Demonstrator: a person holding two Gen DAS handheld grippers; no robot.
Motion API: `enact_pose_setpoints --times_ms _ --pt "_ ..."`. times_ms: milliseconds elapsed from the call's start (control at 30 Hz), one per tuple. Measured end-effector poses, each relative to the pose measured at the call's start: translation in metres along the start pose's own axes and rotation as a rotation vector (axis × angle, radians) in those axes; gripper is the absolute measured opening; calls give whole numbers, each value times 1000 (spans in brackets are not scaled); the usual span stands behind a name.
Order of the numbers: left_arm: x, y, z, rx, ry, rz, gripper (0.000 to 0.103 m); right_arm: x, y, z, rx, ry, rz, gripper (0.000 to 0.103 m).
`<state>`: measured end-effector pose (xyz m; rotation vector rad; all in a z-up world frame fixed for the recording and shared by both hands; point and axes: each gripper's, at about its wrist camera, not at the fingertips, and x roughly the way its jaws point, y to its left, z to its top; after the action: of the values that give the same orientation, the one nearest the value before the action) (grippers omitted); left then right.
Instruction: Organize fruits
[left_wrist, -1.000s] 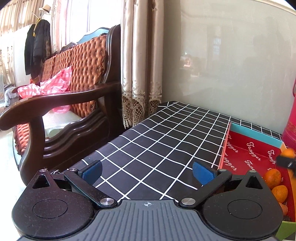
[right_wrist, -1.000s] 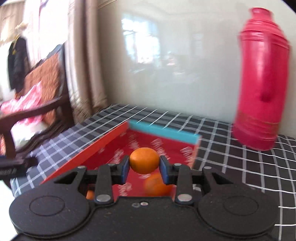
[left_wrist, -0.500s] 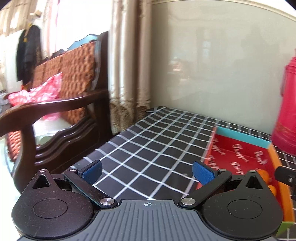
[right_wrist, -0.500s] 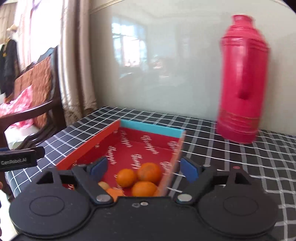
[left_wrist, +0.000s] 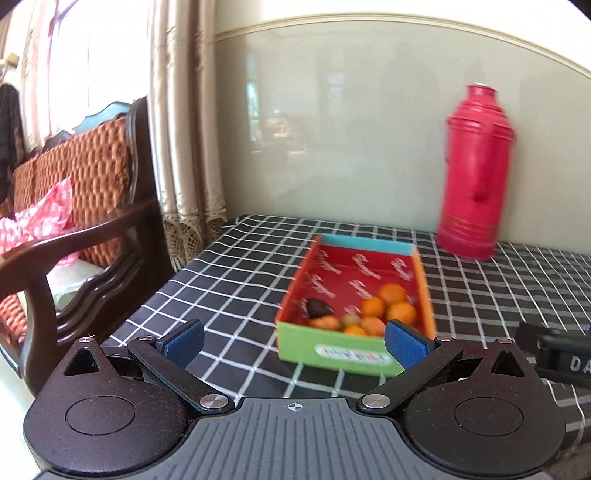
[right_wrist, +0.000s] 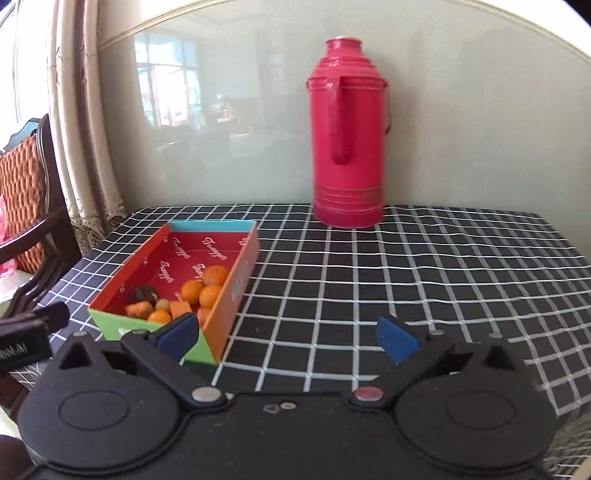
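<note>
Two grippers hang empty over the near edge of a checked tablecloth (right_wrist: 369, 280), both aimed at a shallow red-lined box (right_wrist: 146, 258) that sits toward the table's left side, its far end pointing at the back wall. The right gripper (right_wrist: 286, 334) has its jaws opening, now spread wide with nothing between the blue pads; the left gripper (left_wrist: 293, 338) likewise stands wide and bare, its right pad showing in front of the box's green near wall. The fruit is already gathered at the near end of the box: several oranges (right_wrist: 207, 286) in a cluster against the right wall, with a dark, wrinkled piece (right_wrist: 144, 293) and a few smaller pieces, too blurred to name, beside them. A red thermos (right_wrist: 347, 133) stands at the table's back edge, well apart from the box. No loose fruit shows on the cloth in either view, so the release appears complete and the sorting close to done, if not finished. To do this step well, both hands should draw back clear of the box's right wall and near corner without nudging it, jaws kept wide. A wooden chair (left_wrist: 92, 229) stands past the left edge.
</note>
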<state>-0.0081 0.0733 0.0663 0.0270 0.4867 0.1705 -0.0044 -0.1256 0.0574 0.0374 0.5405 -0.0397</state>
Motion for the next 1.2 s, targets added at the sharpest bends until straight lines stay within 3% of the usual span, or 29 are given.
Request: enact_pose_setpoints --times_ms 367,1200 --pt "-48 -15 -20 38 -7 -31 103 -49 -7 -18 23 -20 -42 97" --pt "-37 -21 -21 35 20 -45 103 -43 -7 -21 29 -18 -62 97"
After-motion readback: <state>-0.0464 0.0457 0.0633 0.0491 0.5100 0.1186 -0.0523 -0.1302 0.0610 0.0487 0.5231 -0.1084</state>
